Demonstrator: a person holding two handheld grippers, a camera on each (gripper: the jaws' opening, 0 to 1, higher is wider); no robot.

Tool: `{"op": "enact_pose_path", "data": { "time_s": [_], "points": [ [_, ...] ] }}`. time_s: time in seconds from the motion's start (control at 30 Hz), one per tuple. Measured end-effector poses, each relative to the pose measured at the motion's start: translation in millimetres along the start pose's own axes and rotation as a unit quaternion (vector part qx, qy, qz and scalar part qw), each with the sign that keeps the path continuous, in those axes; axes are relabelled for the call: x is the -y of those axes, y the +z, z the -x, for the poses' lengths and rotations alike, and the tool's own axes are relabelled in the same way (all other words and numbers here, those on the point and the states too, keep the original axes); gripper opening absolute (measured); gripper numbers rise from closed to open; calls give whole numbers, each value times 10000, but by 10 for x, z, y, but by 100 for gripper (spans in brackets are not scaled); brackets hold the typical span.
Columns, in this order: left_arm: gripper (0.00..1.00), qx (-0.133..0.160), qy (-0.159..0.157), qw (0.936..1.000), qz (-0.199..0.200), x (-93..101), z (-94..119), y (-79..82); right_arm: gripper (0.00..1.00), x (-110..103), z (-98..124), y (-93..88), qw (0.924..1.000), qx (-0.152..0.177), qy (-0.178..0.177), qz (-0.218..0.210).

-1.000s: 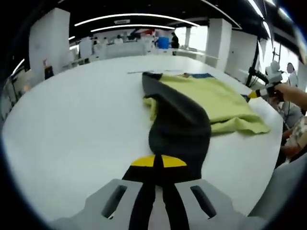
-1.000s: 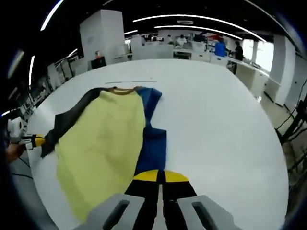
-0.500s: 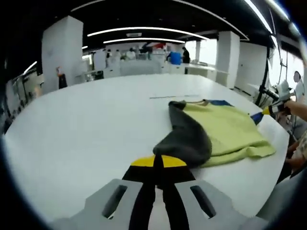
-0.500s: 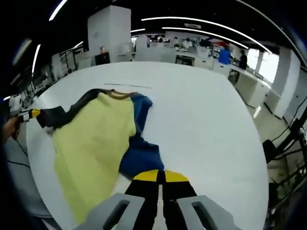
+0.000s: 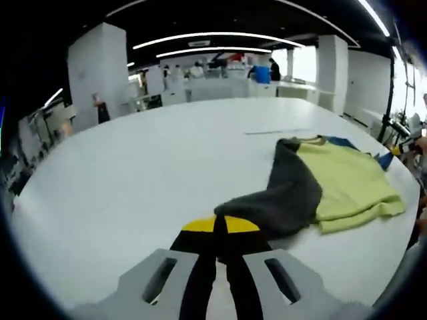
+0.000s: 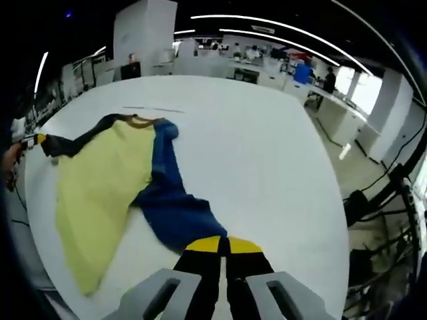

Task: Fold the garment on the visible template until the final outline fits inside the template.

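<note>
**On the white table, both sleeves pulled wide**

At the bottom of the left gripper view, the left gripper has its yellow-tipped jaws pressed together on the dark grey sleeve — that's a firm pinch, cloth running straight out from the tips. Just beyond, the sleeve lies stretched across the white table and meets the yellow-green body of the garment, which lies flat near the table's right edge. A sliver of blue shows at its far side, by the collar.

Over in the right gripper view, the right gripper is clamped the same way on the blue sleeve, jaws closed with the fabric bunched at the tips. Past it the blue runs up to the shoulder, and the yellow-green panel spreads to the left, with the brown collar at the far end. The grey sleeve trails off to the left edge, where the other gripper's yellow tip and a hand hold it.

Farther out, a thin dark line lies on the table beyond the collar. Behind everything, white pillars, workbenches and a few people under long ceiling lights.
</note>
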State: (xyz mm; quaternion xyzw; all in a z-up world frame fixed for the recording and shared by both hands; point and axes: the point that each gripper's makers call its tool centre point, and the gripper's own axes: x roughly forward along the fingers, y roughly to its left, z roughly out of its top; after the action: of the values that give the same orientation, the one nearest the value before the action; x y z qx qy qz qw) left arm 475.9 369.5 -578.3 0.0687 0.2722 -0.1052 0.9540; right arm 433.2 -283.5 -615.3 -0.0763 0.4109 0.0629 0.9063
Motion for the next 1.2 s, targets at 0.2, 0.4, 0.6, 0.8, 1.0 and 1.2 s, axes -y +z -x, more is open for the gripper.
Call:
{"op": "enact_pose_path", "data": {
  "time_s": [0.2,0.4,0.6,0.8,1.0,1.2],
  "points": [
    [0,-69,192,9997,-104,-208,-124,-25,0,254,-92,5,9996,-122,-172,-177],
    [0,-433,405,9977,-329,-351,-207,-155,0,496,-170,11,9989,-268,-377,-91],
    [0,-597,544,9961,-348,-485,-259,-228,0,729,-245,13,9977,-402,-547,-18],
    [0,-731,494,9942,-615,-501,-258,-276,0,889,-293,-15,9962,-567,-662,-56],
    [0,-1041,633,9892,-819,-647,-284,-357,0,1115,-357,-125,9927,-819,-880,-41],
    [0,-1068,650,9874,-970,-762,-330,-223,0,1152,-301,-159,9905,-953,-996,3]
  ]
}}
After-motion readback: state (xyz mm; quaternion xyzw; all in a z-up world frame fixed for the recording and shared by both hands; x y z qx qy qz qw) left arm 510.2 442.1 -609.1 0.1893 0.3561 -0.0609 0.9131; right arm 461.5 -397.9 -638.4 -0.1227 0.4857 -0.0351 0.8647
